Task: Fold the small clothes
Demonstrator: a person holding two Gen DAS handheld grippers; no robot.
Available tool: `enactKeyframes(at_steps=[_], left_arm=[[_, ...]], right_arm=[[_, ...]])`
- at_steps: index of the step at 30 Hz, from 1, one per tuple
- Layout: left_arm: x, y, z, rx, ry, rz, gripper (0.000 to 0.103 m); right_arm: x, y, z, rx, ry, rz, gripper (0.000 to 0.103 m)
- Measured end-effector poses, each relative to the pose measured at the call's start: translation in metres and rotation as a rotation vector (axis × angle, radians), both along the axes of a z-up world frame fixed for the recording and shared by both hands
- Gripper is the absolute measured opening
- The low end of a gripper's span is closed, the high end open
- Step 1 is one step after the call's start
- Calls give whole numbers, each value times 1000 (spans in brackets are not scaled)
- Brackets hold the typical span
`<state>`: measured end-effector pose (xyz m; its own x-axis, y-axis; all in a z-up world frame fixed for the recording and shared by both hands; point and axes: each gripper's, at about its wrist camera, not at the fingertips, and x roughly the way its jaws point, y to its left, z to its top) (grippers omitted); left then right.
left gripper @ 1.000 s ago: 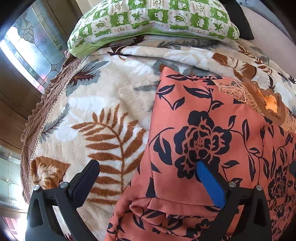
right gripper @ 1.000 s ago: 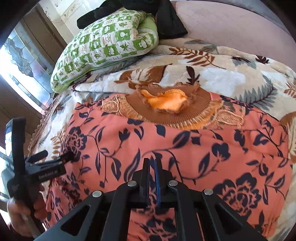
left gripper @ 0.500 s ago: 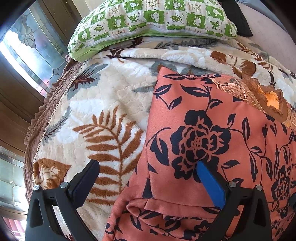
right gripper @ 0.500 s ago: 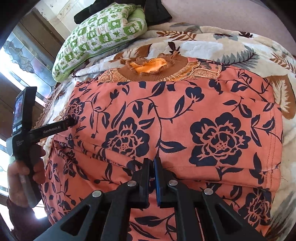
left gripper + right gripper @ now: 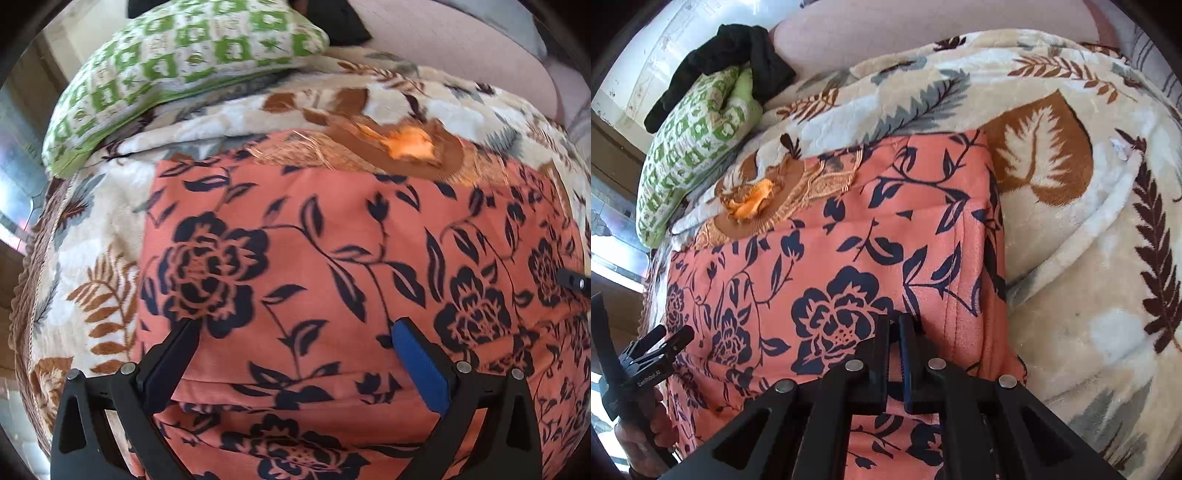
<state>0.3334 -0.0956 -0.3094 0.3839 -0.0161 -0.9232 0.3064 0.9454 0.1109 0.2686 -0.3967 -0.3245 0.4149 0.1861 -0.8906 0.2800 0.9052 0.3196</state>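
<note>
A coral garment with a dark floral print [image 5: 332, 258] lies flat on the leaf-patterned blanket, its brown knit collar with orange lining [image 5: 410, 146] at the far end. It also shows in the right wrist view [image 5: 831, 277]. A lower part is folded up, with a fold edge near my left gripper. My left gripper [image 5: 291, 332] is open and empty, its fingers spread just above the cloth. My right gripper [image 5: 894, 325] is shut over the garment near its right side; I cannot tell whether cloth is pinched. The left gripper also shows in the right wrist view [image 5: 661, 343] at the garment's left edge.
A leaf-patterned plush blanket [image 5: 1089, 221] covers the bed. A green and white checked pillow [image 5: 177, 70] lies at the far left, with dark clothing [image 5: 727, 55] behind it. A window [image 5: 18, 147] and the blanket's edge are at the left.
My left gripper has swung right, from the garment's left edge to over its middle. My right gripper has moved right along the garment toward its right side. Both jaws are unchanged.
</note>
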Motion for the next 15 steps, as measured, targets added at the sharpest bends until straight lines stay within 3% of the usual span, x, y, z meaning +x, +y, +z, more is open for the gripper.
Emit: enactKeyframes(at_steps=[3,7,12,15], left_arm=[[-4,-7,-4,36,-20,-30,103],[-1,-2,0,-7,-6,-14,103],[0,0,14,-65,-62,-17,103],[2,-1,16,-55,-82,-7,103]], right_arm=[[-1,-5,2,35,32,36,9],[-8,-18,10,45,25,60,8],[-14,-37,34,56,-143,-50,9],[-4,-43,34,50,-205,-82,9]])
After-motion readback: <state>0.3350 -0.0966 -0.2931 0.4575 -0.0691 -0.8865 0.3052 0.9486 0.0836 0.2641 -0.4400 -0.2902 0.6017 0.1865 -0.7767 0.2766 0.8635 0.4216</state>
